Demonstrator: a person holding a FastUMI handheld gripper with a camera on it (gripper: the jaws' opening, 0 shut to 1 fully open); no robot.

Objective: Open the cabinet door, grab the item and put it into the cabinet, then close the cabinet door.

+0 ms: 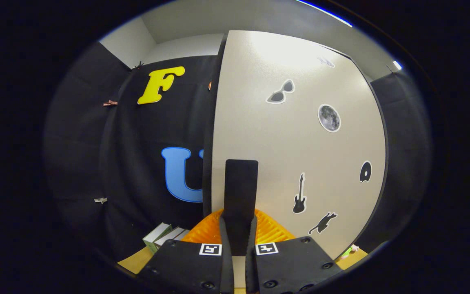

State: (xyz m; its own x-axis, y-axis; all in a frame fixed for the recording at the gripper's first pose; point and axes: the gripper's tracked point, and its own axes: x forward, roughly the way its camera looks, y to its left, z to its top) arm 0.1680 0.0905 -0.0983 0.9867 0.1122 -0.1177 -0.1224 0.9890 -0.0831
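Two fingers (238,241) closed on black door handle (241,196), pressing it from both sides. Handle upright against beige cabinet door (300,143), stickers scattered over door face. Orange ribbed item (267,230) just behind fingers on wooden worktop (135,261); small boxes (163,236) beside it, near black cloth wall.

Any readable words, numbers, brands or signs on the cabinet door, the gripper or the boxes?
Cabinet door: picture stickers, no words.
Gripper, fingers shut on the black door handle: two square coded markers, no text.
Boxes beside the orange basket: any print too small to read.
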